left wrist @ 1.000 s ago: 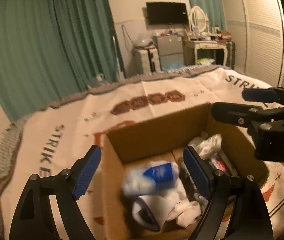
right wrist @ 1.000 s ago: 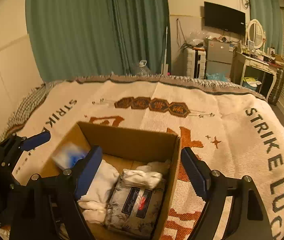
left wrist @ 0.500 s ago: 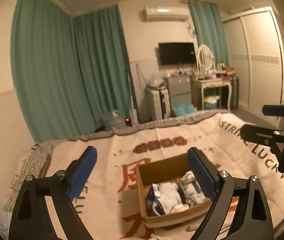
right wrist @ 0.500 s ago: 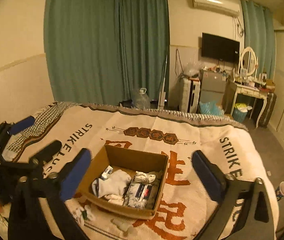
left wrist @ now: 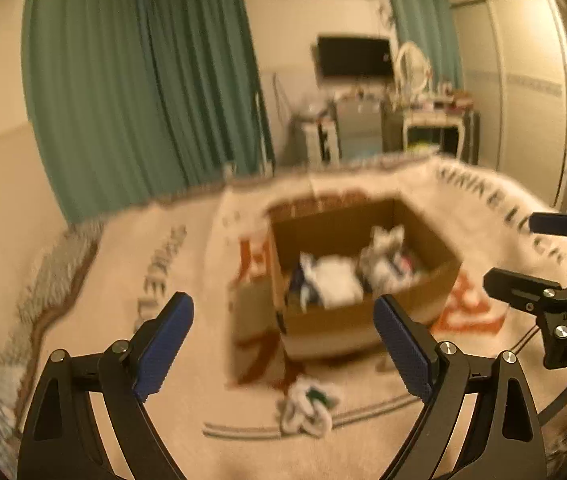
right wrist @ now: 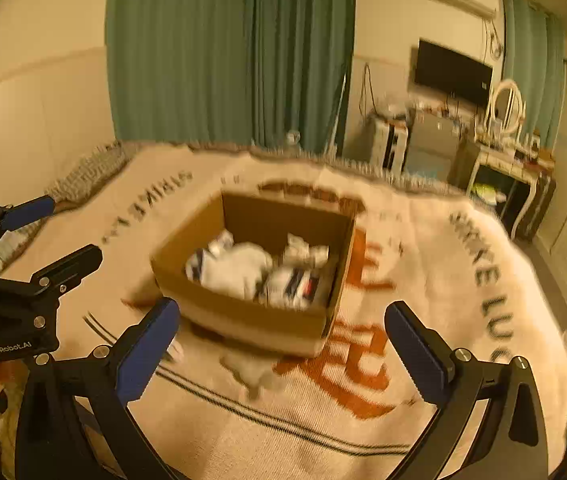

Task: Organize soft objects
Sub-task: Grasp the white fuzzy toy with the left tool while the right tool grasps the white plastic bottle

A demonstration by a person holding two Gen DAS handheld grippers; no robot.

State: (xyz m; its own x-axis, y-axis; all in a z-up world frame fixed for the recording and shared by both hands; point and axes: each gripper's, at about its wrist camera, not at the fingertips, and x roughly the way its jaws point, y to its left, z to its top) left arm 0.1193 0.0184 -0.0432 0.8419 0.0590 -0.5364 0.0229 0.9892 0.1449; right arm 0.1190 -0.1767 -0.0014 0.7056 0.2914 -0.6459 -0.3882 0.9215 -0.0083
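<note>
A cardboard box stands on the blanket-covered bed and holds white and patterned soft items; it also shows in the right wrist view. A crumpled white sock lies on the blanket in front of the box, and another pale soft item lies near the box's front. My left gripper is open and empty, above the bed short of the box. My right gripper is open and empty, also short of the box. Both views are blurred.
The cream blanket with dark letters and orange marks covers the bed. Green curtains, a wall TV, a dressing table and a wardrobe stand beyond the bed.
One second ago both grippers hung right over the box. They rose far back, then came down nearer again. The blue-and-white soft item now lies in the box.
</note>
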